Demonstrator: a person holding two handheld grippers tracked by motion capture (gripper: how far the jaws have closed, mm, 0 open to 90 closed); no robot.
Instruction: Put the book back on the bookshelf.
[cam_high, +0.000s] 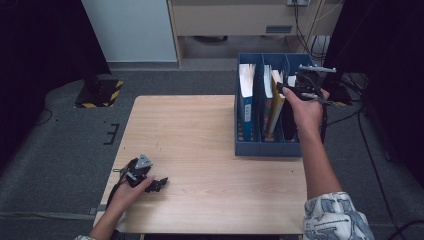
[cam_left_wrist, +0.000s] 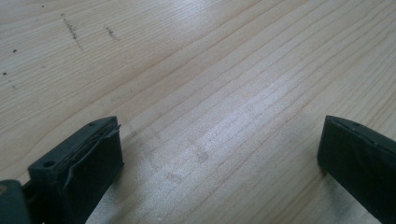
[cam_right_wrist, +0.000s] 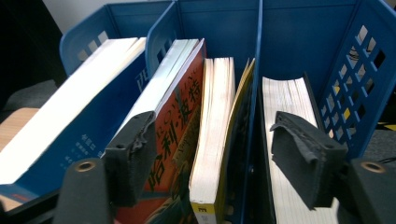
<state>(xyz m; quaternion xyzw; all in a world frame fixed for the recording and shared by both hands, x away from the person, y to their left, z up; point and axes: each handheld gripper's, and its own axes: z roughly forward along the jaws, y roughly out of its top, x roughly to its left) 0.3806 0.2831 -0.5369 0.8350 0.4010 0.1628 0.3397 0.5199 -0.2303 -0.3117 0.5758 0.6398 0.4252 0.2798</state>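
1. Two grippers, one blue file box (cam_high: 260, 148) at three o'clock on the table (cam_high: 200, 150), four books standing in it.
2. Step, as judged: filing books; the black-covered book (cam_right_wrist: 287, 154) stands in the rightmost compartment, apparently just let go.
3. Right gripper (cam_right_wrist: 212, 161): jaws apart over the box, clamping nothing, straddling the yellow book (cam_right_wrist: 217, 130) and the divider.
4. Left gripper (cam_left_wrist: 219, 163): jaws wide apart, empty, low over bare wood at seven o'clock.
5. Next move likely calls for lifting the right gripper straight up, clear of the books.
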